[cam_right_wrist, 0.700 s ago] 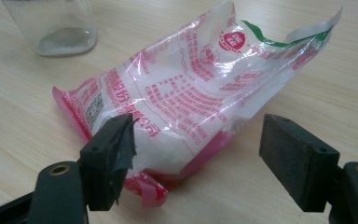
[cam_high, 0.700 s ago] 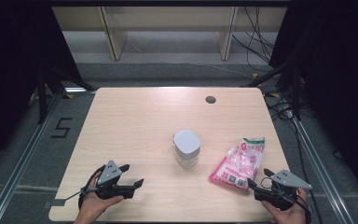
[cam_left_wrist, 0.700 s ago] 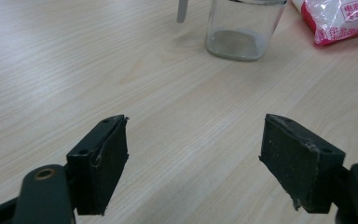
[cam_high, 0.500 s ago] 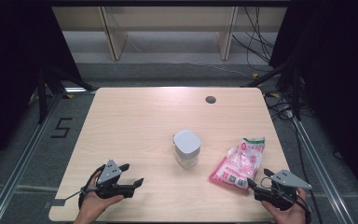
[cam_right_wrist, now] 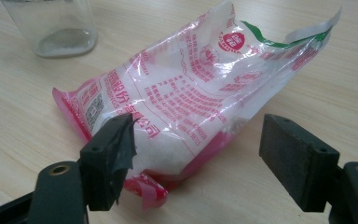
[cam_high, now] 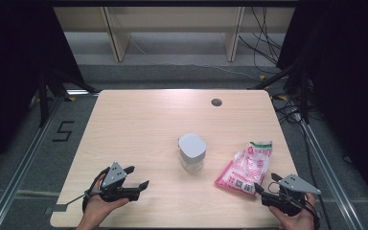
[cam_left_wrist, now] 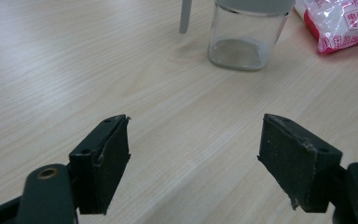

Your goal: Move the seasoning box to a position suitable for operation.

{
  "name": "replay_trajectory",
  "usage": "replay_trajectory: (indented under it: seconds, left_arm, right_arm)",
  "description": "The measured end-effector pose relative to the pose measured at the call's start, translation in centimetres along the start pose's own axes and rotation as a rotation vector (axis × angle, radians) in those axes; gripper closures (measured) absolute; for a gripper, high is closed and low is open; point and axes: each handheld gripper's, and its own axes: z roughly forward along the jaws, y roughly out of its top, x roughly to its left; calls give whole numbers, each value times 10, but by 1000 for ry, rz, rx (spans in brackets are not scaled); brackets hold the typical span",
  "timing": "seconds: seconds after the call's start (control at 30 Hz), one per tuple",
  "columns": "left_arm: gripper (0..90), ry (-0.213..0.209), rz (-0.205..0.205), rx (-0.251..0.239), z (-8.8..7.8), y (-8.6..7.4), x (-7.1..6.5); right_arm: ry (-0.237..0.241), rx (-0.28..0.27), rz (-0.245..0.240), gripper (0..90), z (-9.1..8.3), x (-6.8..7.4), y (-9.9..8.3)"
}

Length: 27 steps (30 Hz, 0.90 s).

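Note:
A clear glass jar (cam_high: 191,152) with a grey lid stands upright near the middle of the wooden table (cam_high: 143,124); in the left gripper view the jar (cam_left_wrist: 242,35) is ahead, with a thin layer of white powder on its bottom. A pink and white plastic bag (cam_high: 246,166) of white grains lies to the jar's right, its top torn. My left gripper (cam_high: 139,178) rests open at the front left, nothing between its jaws (cam_left_wrist: 193,161). My right gripper (cam_high: 264,184) sits open at the front right, just short of the bag (cam_right_wrist: 191,93), its jaws apart on either side of the bag's near end.
A small round hole (cam_high: 216,102) is set in the table's far right part. Metal rails run along the floor on both sides, and cables (cam_high: 268,43) hang behind the table's far edge. Bare tabletop lies between the left gripper and the jar.

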Motion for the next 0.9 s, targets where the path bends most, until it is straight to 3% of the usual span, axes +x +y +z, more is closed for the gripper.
replay_trajectory:
  seconds: [0.03, 0.33, 0.43, 0.47, 0.57, 0.9]
  left_arm:
    - [235, 6, 19, 5, 0, 2, 1]
    - [253, 14, 39, -21, 10, 16, 1]
    - [269, 33, 91, -18, 17, 24, 0]
    - [281, 33, 91, -18, 17, 24, 0]
    - [311, 26, 148, -25, 30, 36, 0]
    - [421, 17, 141, -36, 62, 59, 5]
  right_arm:
    - [0, 2, -7, 276, 0, 0, 0]
    - [-1, -1, -4, 276, -1, 0, 0]
    - [-7, 1, 8, 276, -1, 2, 0]
    - [-15, -14, -32, 276, 0, -1, 0]
    - [-21, -20, -41, 276, 0, -1, 1]
    - [-17, -12, -26, 276, -1, -1, 0]
